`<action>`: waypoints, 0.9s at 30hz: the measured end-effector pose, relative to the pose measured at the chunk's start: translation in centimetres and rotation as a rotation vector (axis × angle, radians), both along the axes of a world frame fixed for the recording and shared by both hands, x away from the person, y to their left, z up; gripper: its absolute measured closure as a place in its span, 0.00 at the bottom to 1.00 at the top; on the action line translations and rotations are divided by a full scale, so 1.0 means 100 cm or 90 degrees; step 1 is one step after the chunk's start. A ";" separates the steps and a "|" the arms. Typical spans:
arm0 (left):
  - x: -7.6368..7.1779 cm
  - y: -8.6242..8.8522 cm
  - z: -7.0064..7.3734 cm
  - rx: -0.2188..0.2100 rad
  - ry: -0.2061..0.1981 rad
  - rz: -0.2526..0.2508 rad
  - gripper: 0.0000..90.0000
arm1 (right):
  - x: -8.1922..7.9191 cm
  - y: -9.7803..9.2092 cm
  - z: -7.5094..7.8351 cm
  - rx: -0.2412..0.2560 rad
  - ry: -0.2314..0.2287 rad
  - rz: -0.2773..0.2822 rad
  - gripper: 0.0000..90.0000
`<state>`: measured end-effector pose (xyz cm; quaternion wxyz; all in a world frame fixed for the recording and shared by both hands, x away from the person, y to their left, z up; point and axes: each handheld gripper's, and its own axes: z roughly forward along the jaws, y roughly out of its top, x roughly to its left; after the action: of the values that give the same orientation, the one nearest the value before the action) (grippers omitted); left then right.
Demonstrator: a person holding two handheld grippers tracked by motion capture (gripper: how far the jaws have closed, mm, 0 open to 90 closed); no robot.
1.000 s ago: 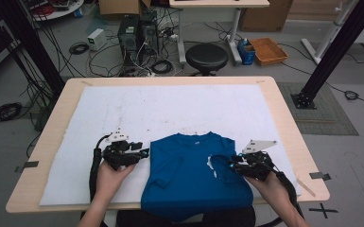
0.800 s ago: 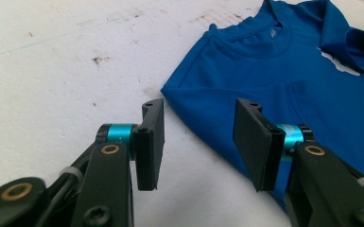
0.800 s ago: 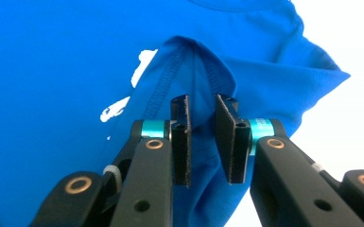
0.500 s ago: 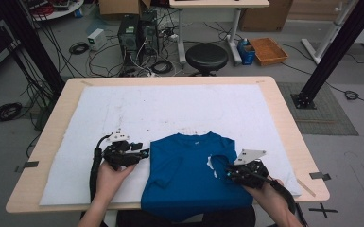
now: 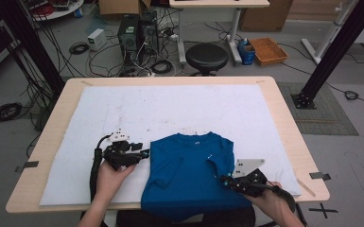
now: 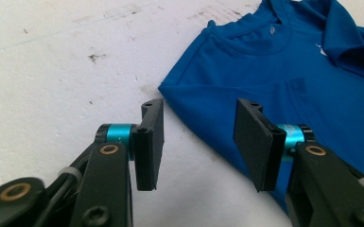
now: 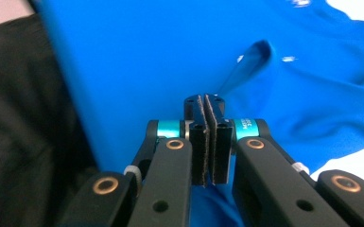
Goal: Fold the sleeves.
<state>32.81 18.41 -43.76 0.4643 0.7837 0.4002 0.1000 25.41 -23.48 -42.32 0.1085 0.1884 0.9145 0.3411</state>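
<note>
On the left of the high view, the left claw (image 5: 144, 153) lies low over the white sheet (image 5: 123, 109) that covers the worktop (image 5: 283, 113), held in the person's left hand (image 5: 111, 172), its tips just beside the left edge of the blue T-shirt (image 5: 191, 175). In the left gripper view the left claw (image 6: 198, 137) stands wide open with nothing between its jaws; the folded left shoulder edge of the T-shirt (image 6: 283, 80) lies on the sheet just beyond and between them, and the collar shows farther off.

The T-shirt lies flat near the front edge of the worktop, collar pointing away from the person, its lower hem hanging over the near edge. Its left sleeve is folded in over the chest.

On the right, the right claw (image 5: 224, 180) sits over the shirt's right side, held in the person's right hand (image 5: 274, 203). In the right gripper view the right claw (image 7: 204, 101) has its jaws pressed together, with blue cloth all around them; whether any cloth is pinched between them cannot be told.
</note>
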 end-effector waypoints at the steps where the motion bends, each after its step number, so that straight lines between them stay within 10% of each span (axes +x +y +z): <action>1: 0.000 0.000 0.000 0.000 0.000 0.000 0.59 | 0.000 -0.001 -0.001 0.001 0.011 0.018 0.97; 6: 0.000 -0.001 0.000 -0.002 -0.002 -0.001 0.59 | 0.007 -0.011 0.003 0.036 0.018 0.008 0.82; 10: 0.001 -0.002 0.000 0.000 -0.002 0.000 0.59 | 0.037 -0.028 0.016 0.095 0.010 -0.139 0.76; 13: 0.001 -0.002 0.000 0.000 0.000 0.000 0.59 | 0.062 -0.039 0.015 0.118 0.059 -0.221 0.73; 14: 0.000 -0.003 0.000 -0.001 0.000 0.000 0.59 | 0.087 -0.048 0.007 0.134 0.117 -0.276 0.71; 19: 0.001 -0.001 -0.001 0.001 0.001 0.002 0.58 | 0.116 -0.050 -0.014 0.153 0.217 -0.296 0.78; 22: 0.002 -0.002 -0.002 0.003 0.004 0.002 0.58 | 0.117 -0.047 -0.012 0.147 0.190 -0.277 0.99; 27: 0.002 -0.002 -0.002 0.003 0.005 0.000 0.58 | 0.116 -0.048 0.003 0.093 0.074 -0.319 0.99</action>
<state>33.00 18.17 -43.95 0.4609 0.7853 0.4016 0.0982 37.02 -28.25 -42.06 0.1228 0.4354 0.8171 0.3572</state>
